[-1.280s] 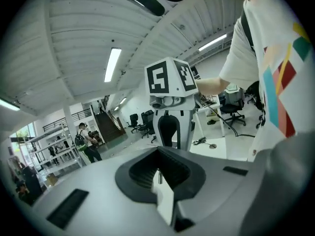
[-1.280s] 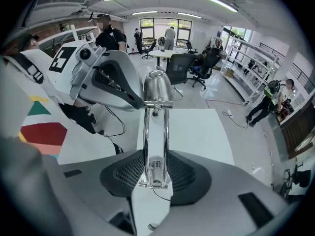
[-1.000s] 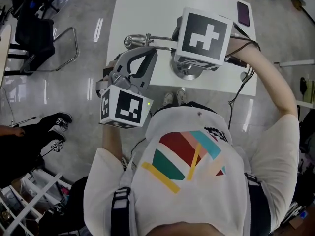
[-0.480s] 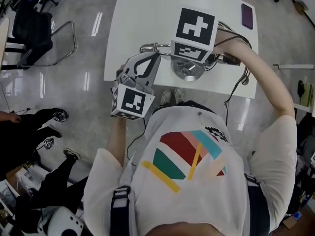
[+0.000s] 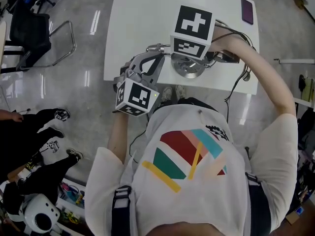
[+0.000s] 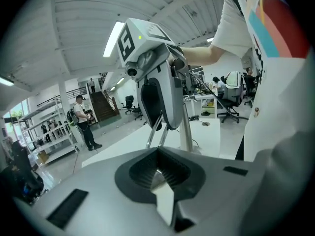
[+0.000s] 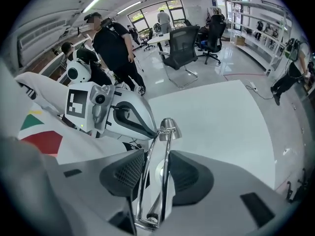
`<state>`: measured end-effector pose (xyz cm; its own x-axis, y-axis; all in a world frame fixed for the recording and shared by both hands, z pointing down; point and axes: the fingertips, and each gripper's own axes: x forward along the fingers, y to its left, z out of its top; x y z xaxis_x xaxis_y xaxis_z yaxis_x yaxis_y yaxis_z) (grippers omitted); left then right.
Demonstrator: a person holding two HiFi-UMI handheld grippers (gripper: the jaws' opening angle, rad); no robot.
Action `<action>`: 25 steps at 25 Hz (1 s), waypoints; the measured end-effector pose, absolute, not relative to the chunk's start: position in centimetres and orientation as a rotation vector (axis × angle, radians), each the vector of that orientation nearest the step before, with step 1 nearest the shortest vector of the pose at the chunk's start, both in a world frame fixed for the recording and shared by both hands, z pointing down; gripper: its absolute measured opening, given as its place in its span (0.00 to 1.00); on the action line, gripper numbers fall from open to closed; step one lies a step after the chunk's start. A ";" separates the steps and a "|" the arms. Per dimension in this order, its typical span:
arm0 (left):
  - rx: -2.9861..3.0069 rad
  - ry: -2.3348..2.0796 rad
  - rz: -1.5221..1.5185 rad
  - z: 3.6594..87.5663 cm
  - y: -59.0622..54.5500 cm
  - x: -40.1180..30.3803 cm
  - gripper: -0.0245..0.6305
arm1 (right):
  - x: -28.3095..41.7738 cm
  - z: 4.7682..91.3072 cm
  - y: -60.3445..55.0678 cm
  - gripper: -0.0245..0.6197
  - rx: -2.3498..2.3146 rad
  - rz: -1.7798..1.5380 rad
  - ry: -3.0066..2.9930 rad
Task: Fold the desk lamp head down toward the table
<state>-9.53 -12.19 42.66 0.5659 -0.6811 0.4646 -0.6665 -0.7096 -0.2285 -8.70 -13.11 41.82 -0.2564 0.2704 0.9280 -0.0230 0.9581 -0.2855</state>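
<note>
The desk lamp stands on a round chrome base (image 5: 189, 67) near the front edge of the white table (image 5: 142, 14). Its twin chrome rods (image 7: 156, 171) run up between the pads of my right gripper (image 7: 155, 176), which is shut on them below the chrome joint (image 7: 168, 127). In the head view that gripper's marker cube (image 5: 193, 28) hides its jaws. My left gripper (image 6: 158, 175) comes in from the left (image 5: 147, 65) and is shut on a thin pale strip, apparently the lamp head (image 6: 165, 200), beside that joint.
A purple phone (image 5: 247, 10) lies at the table's far right corner. A cable (image 5: 241, 80) hangs over the table's right front edge. An office chair (image 5: 34, 28) stands left of the table. A bystander's legs (image 5: 29, 132) are on the floor at the left.
Both grippers have sunk toward the table with the lamp parts in them. The lamp's joint has come down and closer to the base. Both grips are unchanged.
</note>
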 end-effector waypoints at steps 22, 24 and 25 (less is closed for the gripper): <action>-2.829 1.226 -0.917 44.9 -13.1 -7.7 0.11 | -7.7 43.8 -13.8 0.28 -0.115 0.326 -1.849; -2.771 1.226 -0.954 44.9 -12.7 -7.7 0.11 | -7.6 43.7 -13.4 0.28 -0.121 0.291 -1.854; -2.719 1.211 -0.994 44.8 -12.3 -7.6 0.11 | -7.6 43.6 -13.2 0.28 -0.126 0.250 -1.854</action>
